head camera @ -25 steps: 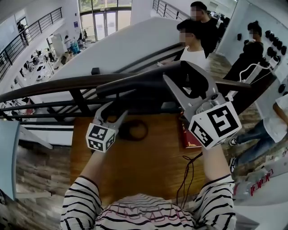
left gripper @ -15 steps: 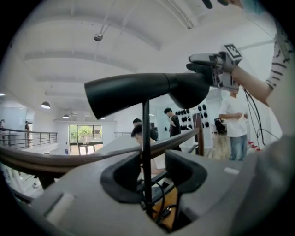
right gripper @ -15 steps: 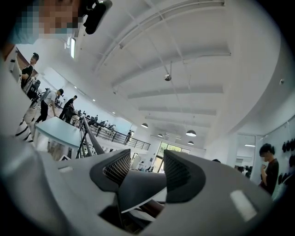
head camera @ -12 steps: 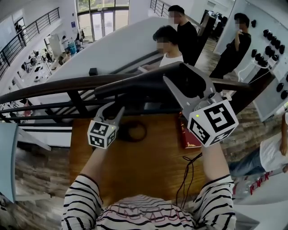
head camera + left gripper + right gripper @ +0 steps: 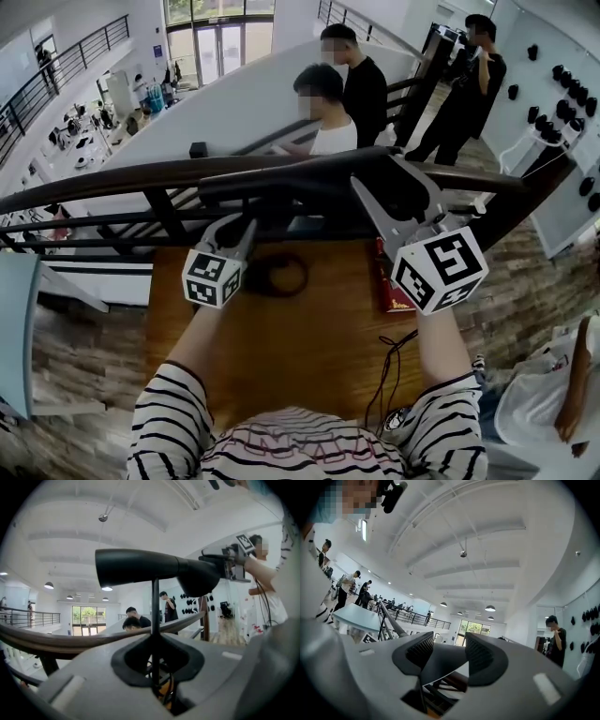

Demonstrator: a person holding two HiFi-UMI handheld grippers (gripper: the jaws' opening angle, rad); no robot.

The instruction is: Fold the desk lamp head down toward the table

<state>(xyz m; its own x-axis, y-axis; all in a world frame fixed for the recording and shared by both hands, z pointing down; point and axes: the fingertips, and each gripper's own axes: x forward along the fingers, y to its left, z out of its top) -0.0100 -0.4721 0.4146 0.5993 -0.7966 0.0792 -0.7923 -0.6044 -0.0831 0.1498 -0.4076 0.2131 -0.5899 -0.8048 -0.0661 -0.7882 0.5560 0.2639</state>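
Wooden table: carrying the round lamp base near the far edge, just short of the dark railing.
Black lamp head: stretching level from left to right, well above the lamp base, bulging at the right end; not yet folded down toward the table.
Thin lamp stem: rising upright from the lamp base to the underside of the lamp head.
Left gripper: hovering just above and left of the lamp base, pointing level; having just been closing the jaws, now pinching the lamp stem between the dark pads with hardly any gap left.
Right gripper: reaching in above and right of the lamp base, pointing level; having just been closing the wide-set jaws a little, pressing the ribbed pads against both sides of the lamp head's bulging end.
Red booklet: lying flat on the table, right of the lamp base.
Black cord: trailing across the table, right of the lamp base on the near side.
People: standing beyond the railing, well behind the lamp base.
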